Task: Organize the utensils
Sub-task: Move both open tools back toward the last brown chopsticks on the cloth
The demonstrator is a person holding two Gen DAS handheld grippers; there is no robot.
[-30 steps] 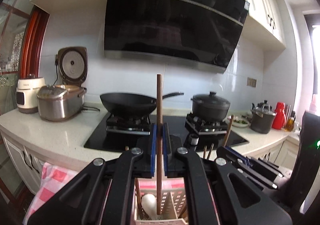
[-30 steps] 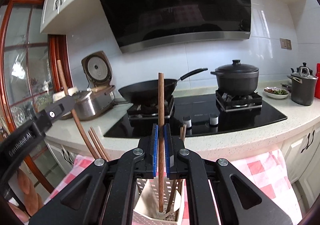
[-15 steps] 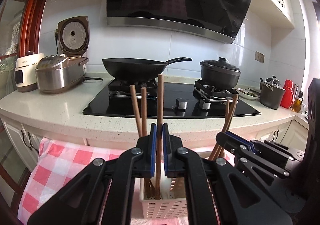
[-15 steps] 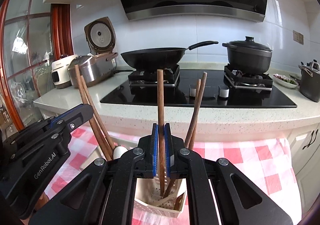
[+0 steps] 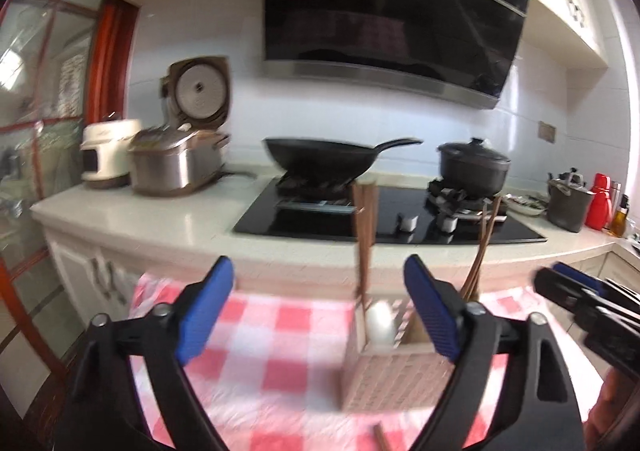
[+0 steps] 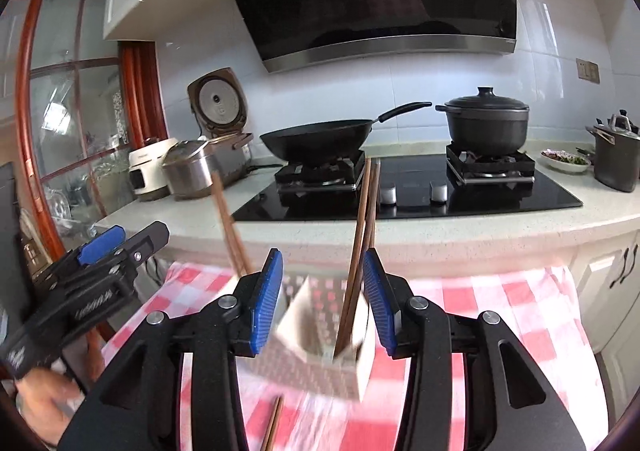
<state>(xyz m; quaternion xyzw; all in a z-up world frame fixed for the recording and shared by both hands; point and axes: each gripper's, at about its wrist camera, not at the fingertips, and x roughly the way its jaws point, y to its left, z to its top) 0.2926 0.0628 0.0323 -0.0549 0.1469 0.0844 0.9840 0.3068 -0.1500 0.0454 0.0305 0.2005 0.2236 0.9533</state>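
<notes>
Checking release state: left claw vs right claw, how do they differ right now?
Left claw stands wide, its jaws having just opened, nothing between them; the basket sits ahead to its right. Right claw has just been opening too but gapes less, with chopsticks standing in its gap, untouched. Shared: blue pads, both aimed at the basket on the checked cloth.

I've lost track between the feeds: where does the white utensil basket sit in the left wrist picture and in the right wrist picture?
Left wrist: the white utensil basket sits right of centre, low, on the checked cloth, beside the left gripper's right-hand finger.
Right wrist: the basket sits at centre, low, between the open fingers of the right gripper, chopsticks rising from it.
Shared landmark: the black wok on the stove.
</notes>
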